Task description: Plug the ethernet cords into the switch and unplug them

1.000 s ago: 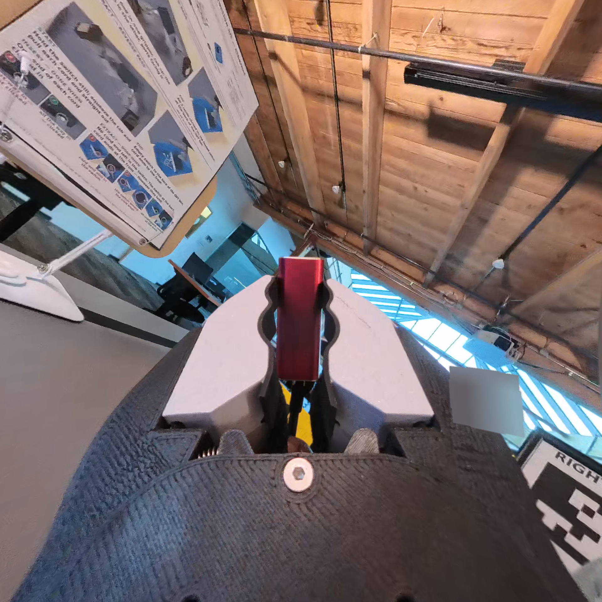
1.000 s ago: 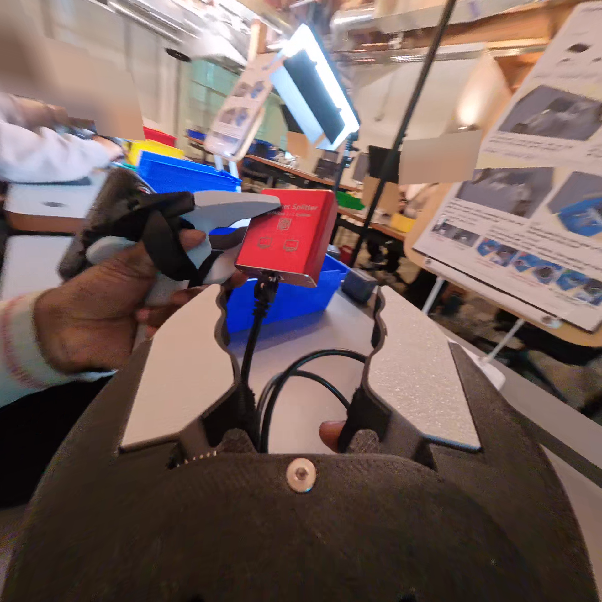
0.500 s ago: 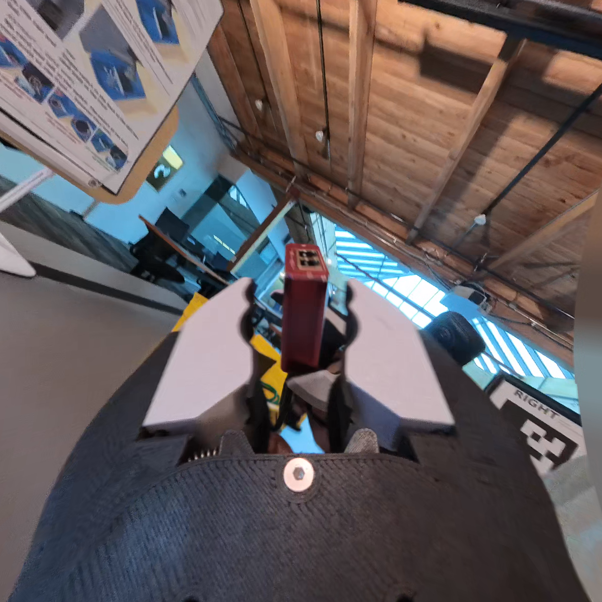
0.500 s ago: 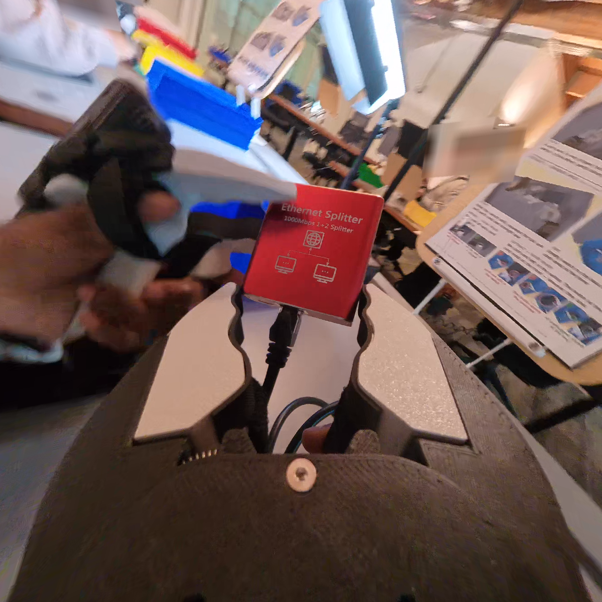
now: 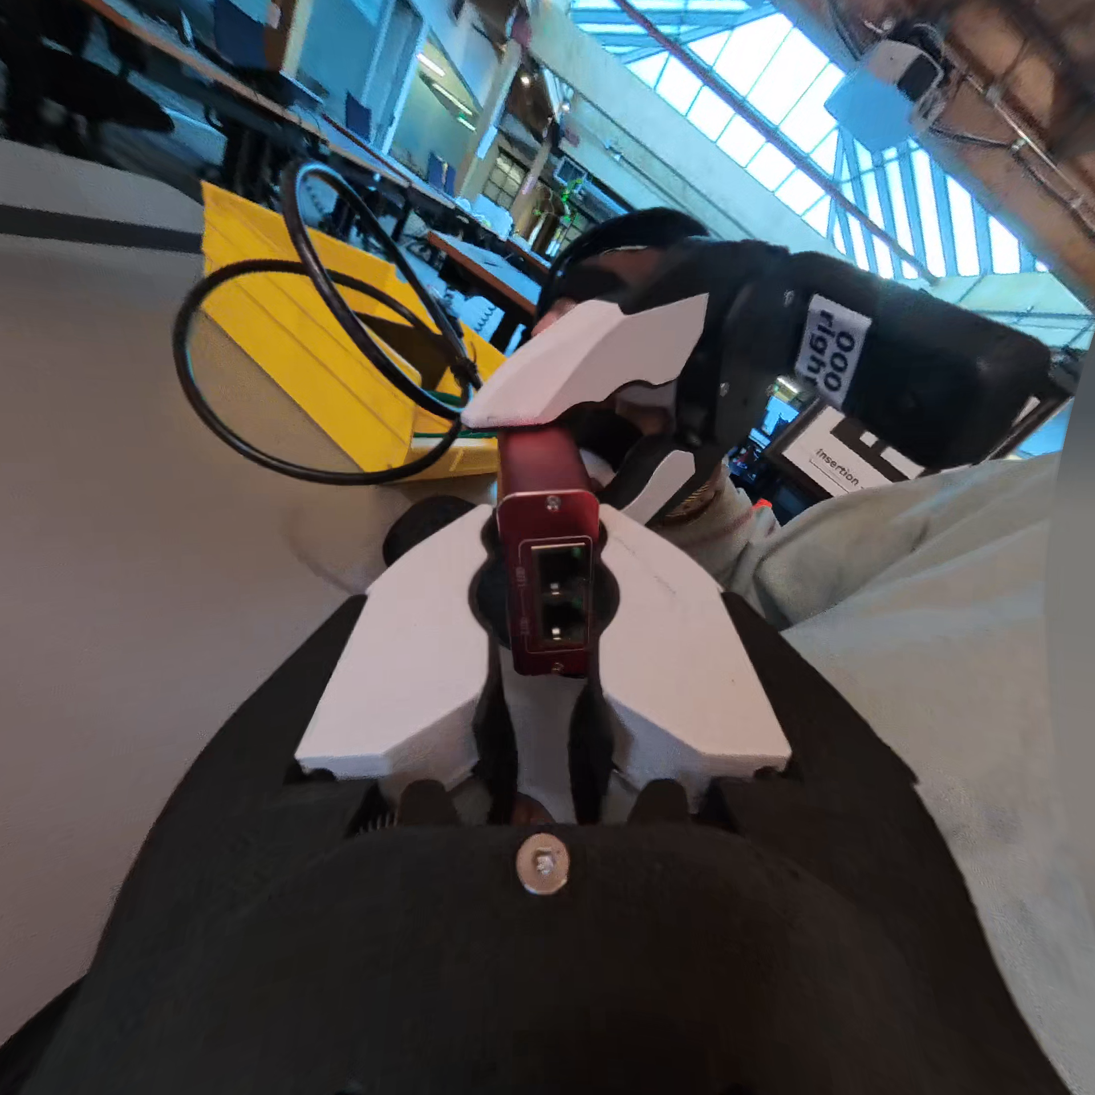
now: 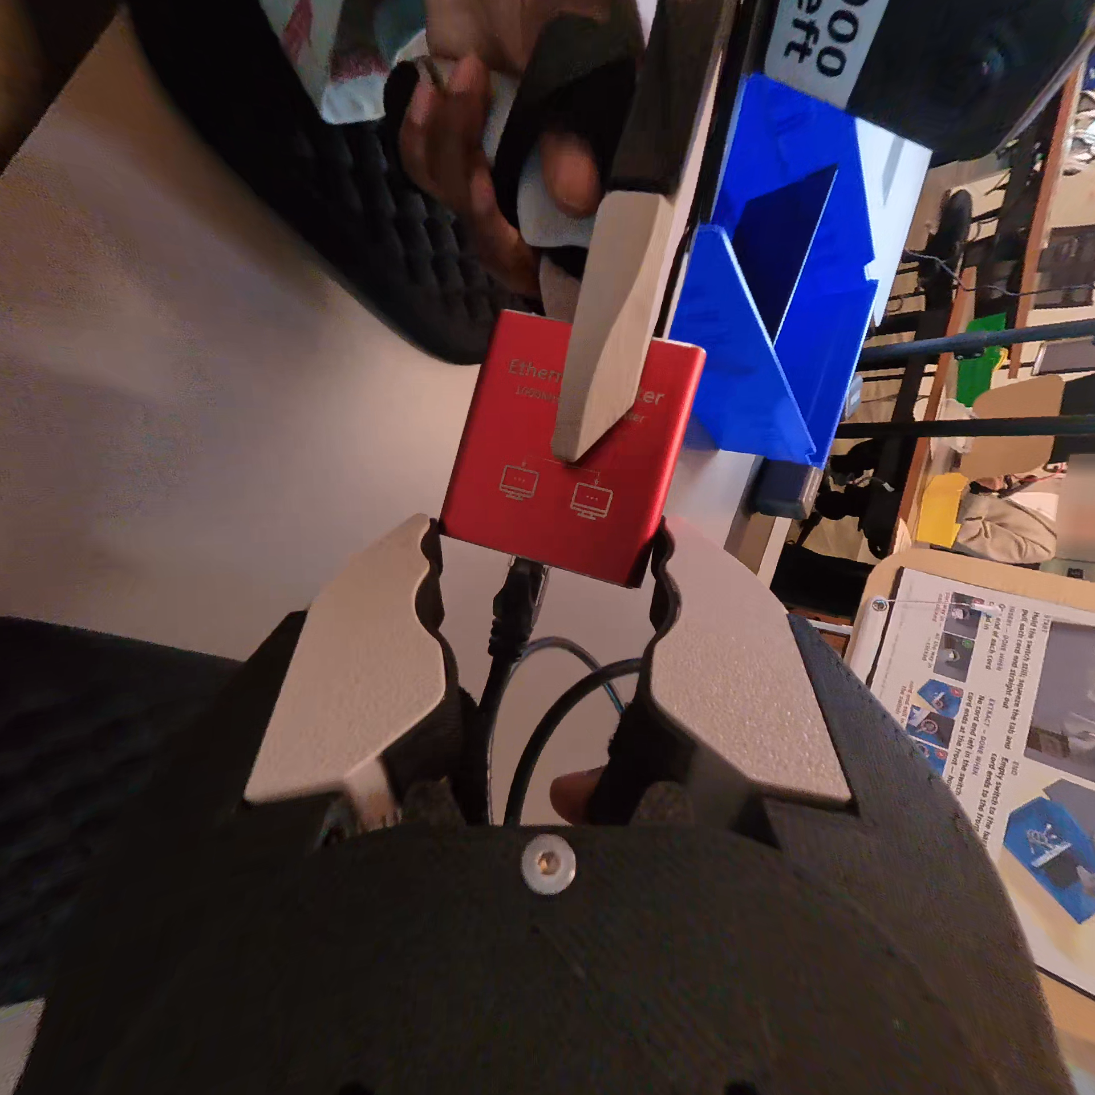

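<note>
Red metal switch [image 5: 548, 569] now pinched by both grippers, two-port end turned to the left wrist camera.

A second ago only the left gripper [image 5: 545, 583] held it; now the right gripper [image 6: 548, 548] closes on its far corners too, black cord [image 6: 503, 646] plugged in between its fingers. Likely a handover or bracing. Left points level at the right; yellow bin [image 5: 308, 332] beyond.

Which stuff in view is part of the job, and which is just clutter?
Job:
- switch, red, two ports empty
- cord, black, plugged into the switch
- left gripper, fingers on the switch
- right gripper, fingers on the switch

Clutter:
- yellow bin
- blue bin
- poster
</note>
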Action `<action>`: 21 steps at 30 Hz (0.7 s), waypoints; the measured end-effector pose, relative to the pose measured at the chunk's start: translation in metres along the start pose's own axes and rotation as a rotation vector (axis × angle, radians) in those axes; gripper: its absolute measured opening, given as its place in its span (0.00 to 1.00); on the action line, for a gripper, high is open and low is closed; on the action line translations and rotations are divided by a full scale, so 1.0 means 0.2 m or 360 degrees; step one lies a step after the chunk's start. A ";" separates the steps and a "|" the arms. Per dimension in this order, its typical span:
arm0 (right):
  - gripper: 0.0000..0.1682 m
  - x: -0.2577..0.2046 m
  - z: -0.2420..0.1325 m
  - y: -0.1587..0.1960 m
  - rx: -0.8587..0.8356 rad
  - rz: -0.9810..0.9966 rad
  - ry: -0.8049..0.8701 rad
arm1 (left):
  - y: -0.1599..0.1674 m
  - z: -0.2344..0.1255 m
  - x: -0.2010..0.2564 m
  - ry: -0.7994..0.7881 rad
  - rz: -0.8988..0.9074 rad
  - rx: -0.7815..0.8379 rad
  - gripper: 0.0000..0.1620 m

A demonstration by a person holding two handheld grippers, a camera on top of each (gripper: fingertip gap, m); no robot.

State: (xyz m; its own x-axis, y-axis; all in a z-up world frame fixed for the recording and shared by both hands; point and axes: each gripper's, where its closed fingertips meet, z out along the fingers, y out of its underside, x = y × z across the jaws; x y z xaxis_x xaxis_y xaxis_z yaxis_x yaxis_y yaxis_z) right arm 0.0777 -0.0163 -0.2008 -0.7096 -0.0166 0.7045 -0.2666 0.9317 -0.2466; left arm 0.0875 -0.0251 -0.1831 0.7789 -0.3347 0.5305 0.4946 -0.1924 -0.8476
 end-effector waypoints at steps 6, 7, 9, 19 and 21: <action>0.37 0.20 -0.12 -0.05 0.0383 0.0290 0.0411 | -0.21 -0.10 -0.01 0.0235 -0.0262 0.0560 0.16; 0.38 0.26 -0.18 -0.06 0.0546 0.0471 0.0527 | -0.26 -0.14 -0.03 0.0279 -0.0341 0.0703 0.16; 0.36 0.35 -0.32 -0.09 0.0922 0.0884 0.0650 | -0.32 -0.21 -0.08 0.0335 -0.0459 0.0918 0.16; 0.21 0.26 -0.14 0.04 0.2099 0.2809 -0.0001 | -0.24 -0.14 -0.12 0.0326 -0.0461 0.0928 0.16; 0.21 0.27 -0.11 0.05 0.2101 0.2811 0.0010 | -0.21 -0.11 -0.10 0.0333 -0.0444 0.0871 0.16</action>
State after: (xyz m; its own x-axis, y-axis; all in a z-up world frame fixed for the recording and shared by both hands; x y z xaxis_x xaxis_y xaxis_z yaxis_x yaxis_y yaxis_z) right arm 0.0516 0.0003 -0.1504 -0.6540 0.3279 -0.6818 0.2972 -0.7174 -0.6300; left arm 0.0416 -0.0304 -0.1581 0.5286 -0.5234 0.6683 0.8354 0.1812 -0.5189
